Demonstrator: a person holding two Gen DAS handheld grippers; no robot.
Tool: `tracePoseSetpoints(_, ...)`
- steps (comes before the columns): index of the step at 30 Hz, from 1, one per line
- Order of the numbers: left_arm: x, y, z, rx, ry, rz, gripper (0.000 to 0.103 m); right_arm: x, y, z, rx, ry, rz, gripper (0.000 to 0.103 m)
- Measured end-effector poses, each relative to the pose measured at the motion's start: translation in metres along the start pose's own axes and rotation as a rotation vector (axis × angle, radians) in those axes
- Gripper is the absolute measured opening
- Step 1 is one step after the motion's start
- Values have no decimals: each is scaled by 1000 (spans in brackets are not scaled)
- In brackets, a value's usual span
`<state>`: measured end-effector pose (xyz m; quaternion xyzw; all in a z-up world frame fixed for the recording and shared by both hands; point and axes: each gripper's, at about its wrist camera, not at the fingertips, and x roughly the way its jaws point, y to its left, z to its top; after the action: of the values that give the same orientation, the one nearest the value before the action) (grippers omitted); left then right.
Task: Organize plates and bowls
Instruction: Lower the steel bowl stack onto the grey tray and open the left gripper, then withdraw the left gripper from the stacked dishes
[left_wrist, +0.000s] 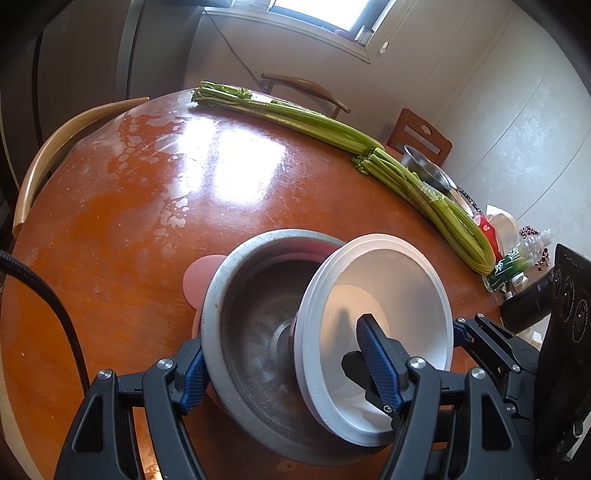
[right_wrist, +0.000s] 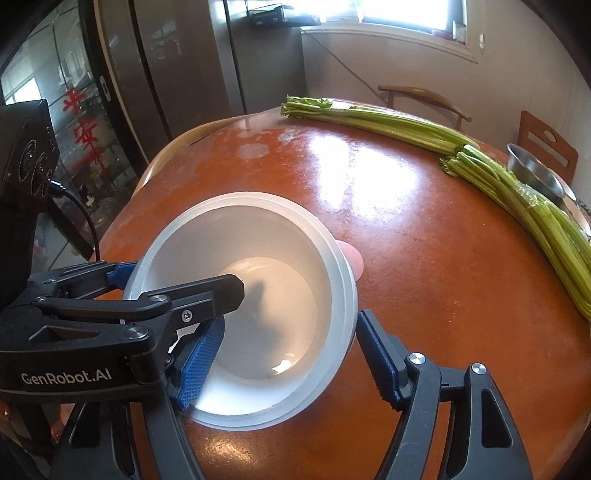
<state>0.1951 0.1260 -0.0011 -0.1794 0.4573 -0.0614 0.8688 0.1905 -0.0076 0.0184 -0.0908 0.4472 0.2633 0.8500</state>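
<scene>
A stack of white bowls (left_wrist: 388, 280) (right_wrist: 258, 240) leans tilted inside a large steel bowl (left_wrist: 251, 295), which stands on a pink plate (left_wrist: 199, 277) (right_wrist: 352, 258). My left gripper (left_wrist: 282, 363) (right_wrist: 177, 282) spans both. Its left pad lies against the outside of the steel rim and its right pad sits inside the white bowls. My right gripper (right_wrist: 288, 354) straddles the white bowls' near wall, one pad inside and the other against the outer rim. Its outer finger (left_wrist: 461, 329) shows in the left wrist view. The right wrist view hides the steel bowl.
The round brown table (left_wrist: 147, 184) carries two celery bunches (left_wrist: 303, 118) (right_wrist: 388, 118) along its far and right edge. Behind them is a small steel bowl (left_wrist: 424, 166) (right_wrist: 535, 173). A plastic bottle (left_wrist: 517, 258) and bags lie at the right. Wooden chairs ring the table.
</scene>
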Motion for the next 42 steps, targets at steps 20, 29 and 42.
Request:
tracePoseSetpoints(20,-12,3,-5,-1,-22,53,72,-11,-3,4,0,-52,-48,76)
tracePoseSetpoints(29,-34,-6,-7,26,-79,75,73,-27,-3,2,-5,-95,-63,75)
tracePoseSetpoints(42,-74,-30,-39,67,-180,176,76,-74,-1,-32,-17,-212,-86,75)
